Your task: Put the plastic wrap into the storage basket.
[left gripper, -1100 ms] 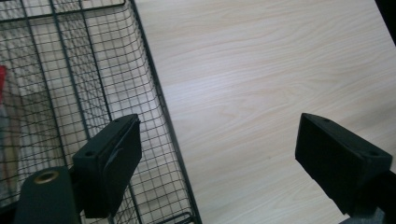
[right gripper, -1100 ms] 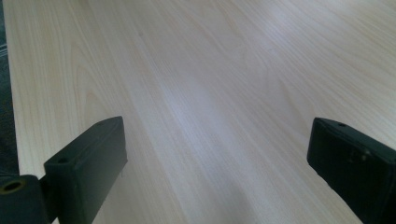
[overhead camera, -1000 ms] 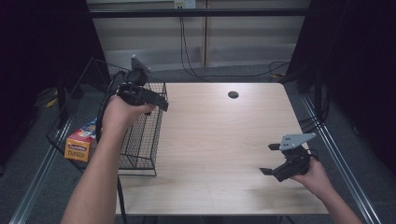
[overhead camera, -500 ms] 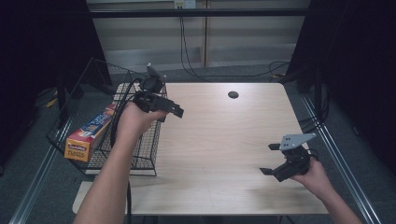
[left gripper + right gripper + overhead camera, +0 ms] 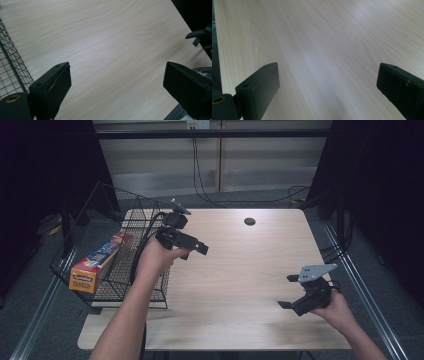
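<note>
Risk lies behind the left gripper [image 5: 202, 248], whose empty fingers have just been opening over bare desk [image 5: 250, 270]: the box [image 5: 97, 261] tilts in the wire basket [image 5: 90, 220] and could slip, while the right gripper [image 5: 290, 292] waits open.

Your boxed item sits in the basket.
The orange-and-blue box [image 5: 97, 262] lies lengthwise, tilted, inside the black wire basket [image 5: 150, 285] at your table's left edge.

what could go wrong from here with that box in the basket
The wire basket overhangs the table's left edge, tilted, with the orange box on its outer side; a nudge might tip it off. The open left gripper trails a cable beside the basket rim, which may snag.
</note>
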### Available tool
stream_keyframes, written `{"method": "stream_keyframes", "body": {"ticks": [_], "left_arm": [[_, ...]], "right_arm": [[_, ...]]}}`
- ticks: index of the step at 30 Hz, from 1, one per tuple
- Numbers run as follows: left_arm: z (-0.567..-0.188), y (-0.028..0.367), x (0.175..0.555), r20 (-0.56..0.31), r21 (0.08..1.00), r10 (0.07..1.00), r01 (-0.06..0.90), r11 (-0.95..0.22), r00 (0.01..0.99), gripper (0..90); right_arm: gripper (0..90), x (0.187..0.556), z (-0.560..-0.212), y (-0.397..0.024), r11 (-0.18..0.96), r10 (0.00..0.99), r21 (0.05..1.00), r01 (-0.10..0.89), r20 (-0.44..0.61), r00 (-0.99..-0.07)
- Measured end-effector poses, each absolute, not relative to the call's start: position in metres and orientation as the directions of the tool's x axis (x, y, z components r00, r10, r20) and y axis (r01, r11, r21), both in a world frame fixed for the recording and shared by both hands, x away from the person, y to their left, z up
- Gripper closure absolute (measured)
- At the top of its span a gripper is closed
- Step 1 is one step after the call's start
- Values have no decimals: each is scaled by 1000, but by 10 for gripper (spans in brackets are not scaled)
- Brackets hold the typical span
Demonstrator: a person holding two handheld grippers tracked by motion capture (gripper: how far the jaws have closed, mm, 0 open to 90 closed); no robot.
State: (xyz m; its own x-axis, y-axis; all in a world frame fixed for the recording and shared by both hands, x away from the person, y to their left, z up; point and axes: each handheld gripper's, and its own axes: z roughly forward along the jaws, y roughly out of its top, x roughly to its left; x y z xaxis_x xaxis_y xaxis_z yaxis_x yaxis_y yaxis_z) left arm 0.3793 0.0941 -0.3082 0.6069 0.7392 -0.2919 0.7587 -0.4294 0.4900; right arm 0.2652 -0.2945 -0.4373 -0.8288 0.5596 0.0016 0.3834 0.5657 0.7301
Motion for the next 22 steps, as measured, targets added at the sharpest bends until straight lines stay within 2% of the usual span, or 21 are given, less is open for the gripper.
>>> {"method": "stream_keyframes", "body": {"ticks": [22], "left_arm": [[-338, 67, 364, -340, 501, 651, 717, -485, 678, 79]], "right_arm": [[42, 264, -439, -293, 574, 558, 723, 383, -3, -830]]}}
